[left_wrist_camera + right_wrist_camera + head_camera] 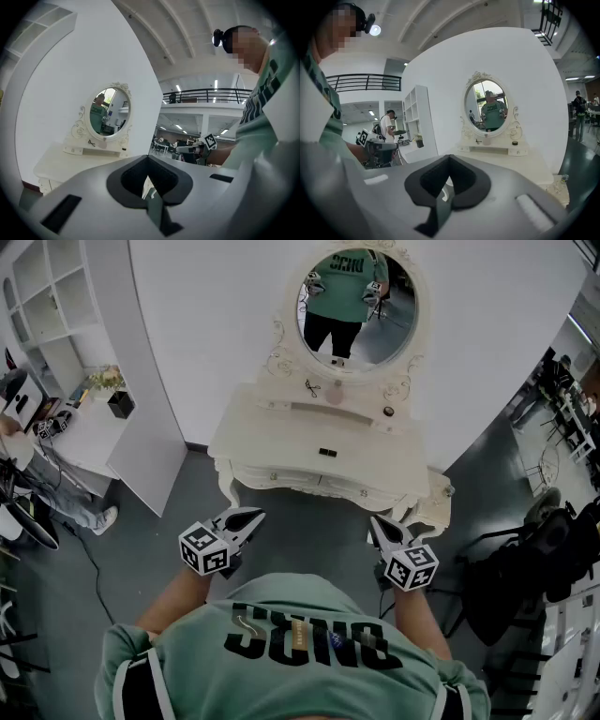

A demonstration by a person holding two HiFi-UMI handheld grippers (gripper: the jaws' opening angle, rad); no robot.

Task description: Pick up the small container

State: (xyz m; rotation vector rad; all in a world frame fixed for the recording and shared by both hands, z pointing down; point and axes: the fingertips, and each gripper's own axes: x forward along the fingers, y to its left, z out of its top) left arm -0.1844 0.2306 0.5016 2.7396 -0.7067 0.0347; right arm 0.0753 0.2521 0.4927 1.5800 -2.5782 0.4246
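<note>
On dresser (272,442), small container (388,412), well beyond fingers (246,518).

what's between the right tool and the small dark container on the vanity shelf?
Head view: only bare vanity top between the right tool, shut and empty, and the small container. A small black item lies left of that line.

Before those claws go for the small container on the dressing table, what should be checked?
1. Small container in sight: ok, on the ledge under the mirror, right end.
2. Left gripper jaws apart for a grasp: not ok, shut and empty.
3. Right gripper jaws apart: not ok, shut and empty.
4. Grippers over the dressing table: not ok, both short of its front edge.
5. Way across the tabletop: ok, only a small black item lies mid-table.
</note>
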